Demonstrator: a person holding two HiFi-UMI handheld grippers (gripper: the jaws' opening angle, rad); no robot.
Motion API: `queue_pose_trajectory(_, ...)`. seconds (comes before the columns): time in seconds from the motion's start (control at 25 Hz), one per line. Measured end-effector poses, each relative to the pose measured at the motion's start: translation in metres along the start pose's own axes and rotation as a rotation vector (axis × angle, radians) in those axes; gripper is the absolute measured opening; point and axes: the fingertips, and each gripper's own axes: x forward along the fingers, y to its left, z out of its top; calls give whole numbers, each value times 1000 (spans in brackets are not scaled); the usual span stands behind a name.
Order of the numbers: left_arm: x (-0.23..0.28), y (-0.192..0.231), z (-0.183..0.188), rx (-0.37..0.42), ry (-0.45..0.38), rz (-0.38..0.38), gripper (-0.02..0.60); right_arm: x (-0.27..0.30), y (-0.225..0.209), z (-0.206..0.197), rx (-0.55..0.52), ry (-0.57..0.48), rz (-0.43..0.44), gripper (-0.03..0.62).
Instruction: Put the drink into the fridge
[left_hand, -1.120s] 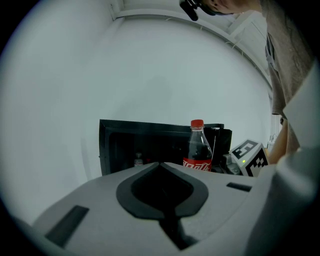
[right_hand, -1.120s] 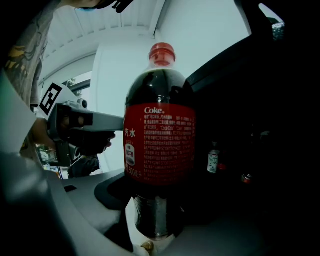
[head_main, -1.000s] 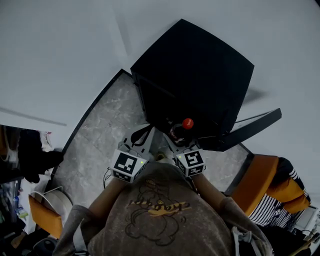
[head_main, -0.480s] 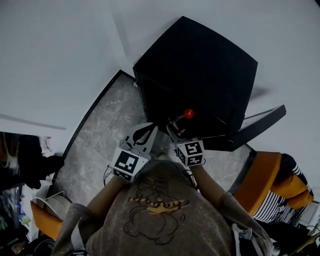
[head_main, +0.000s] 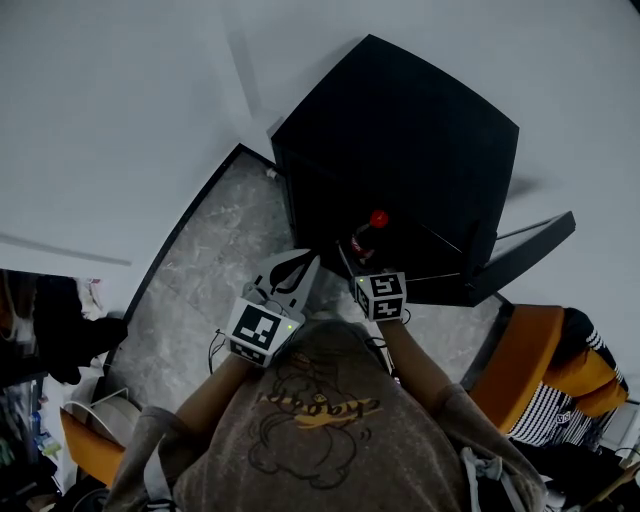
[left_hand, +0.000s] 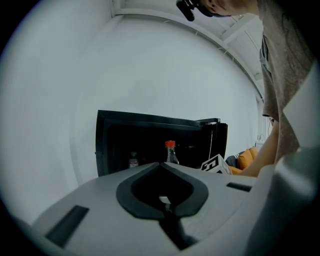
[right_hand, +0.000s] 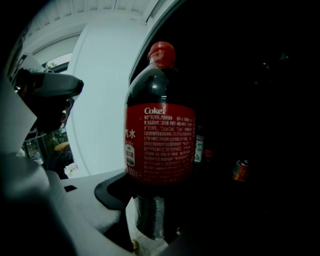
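1. Nearest the head camera, the person's shirt (head_main: 320, 420) is filling the bottom of the head view. Both forearms are reaching forward over the grey marbled floor (head_main: 215, 270), and an orange chair (head_main: 520, 365) is standing off to the right.
2. The left hand-held gripper (left_hand: 161, 170) is hanging just left of the other one, above the floor in front of the fridge's front left corner. Its jaws are pressing together with nothing between them.
3. The right hand-held gripper (right_hand: 150, 227) is clamping the drink bottle (right_hand: 160, 145) low on its body, below the red label, and is holding it upright.
4. The drink bottle is sitting at the open front edge of the fridge (head_main: 400, 130), its red cap (right_hand: 161, 52) showing against the dark interior. The interior is too dark to tell whether the base is already over a shelf.
5. The black fridge is standing on the floor against the white wall, and its door (head_main: 525, 250) is swinging out to the right.
6. Deeper inside the fridge, a small bottle (right_hand: 199, 145) and what may be a can (right_hand: 240, 170) are showing dimly to the right of the drink bottle.
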Motion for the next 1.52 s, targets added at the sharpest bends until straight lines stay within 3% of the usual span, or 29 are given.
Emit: queue_pose_trajectory(1.52, 44, 20, -54, 11, 33, -94, 5, 84, -100, -7, 31, -69, -218, 293)
